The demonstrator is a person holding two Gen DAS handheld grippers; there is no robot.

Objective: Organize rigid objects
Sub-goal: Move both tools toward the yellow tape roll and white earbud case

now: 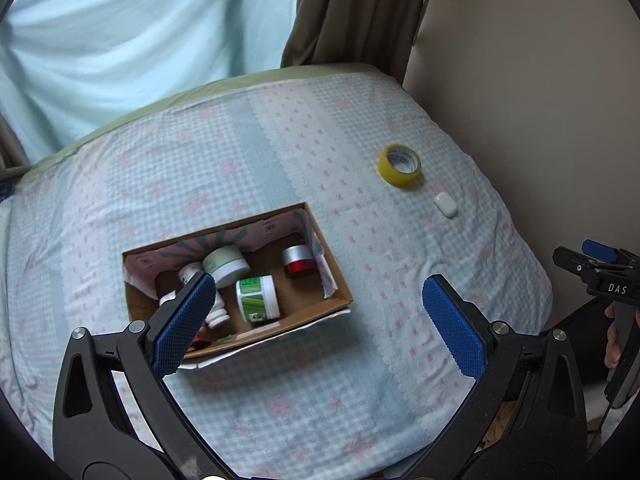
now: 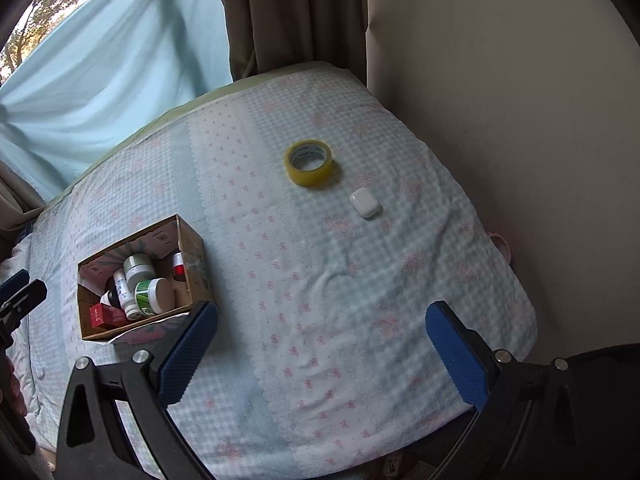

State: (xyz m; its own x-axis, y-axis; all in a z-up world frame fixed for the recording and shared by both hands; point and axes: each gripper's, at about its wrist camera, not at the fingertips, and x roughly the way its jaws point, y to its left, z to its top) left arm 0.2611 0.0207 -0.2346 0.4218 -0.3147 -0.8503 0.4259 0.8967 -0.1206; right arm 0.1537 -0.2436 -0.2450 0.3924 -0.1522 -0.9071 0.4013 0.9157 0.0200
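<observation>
Cardboard box (image 2: pixel 140 280) on the bed already holds the jars. My left tool (image 1: pixel 320 320) hangs wide open and empty over it. Right of the box lie the tape roll (image 2: pixel 309 163) and white case (image 2: pixel 364 202); my right tool (image 2: pixel 320 344), wide open and empty, should fetch one next.

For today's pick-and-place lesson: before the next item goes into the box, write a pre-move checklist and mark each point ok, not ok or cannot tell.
1. Right gripper open and empty: ok.
2. Left gripper open and empty: ok.
3. Tape roll lying flat on the bedspread, nothing on top: ok.
4. White case apart from the tape roll, free to grasp: ok.
5. Cardboard box open at the top: ok.
6. Room in the box for both loose items: cannot tell.
</observation>
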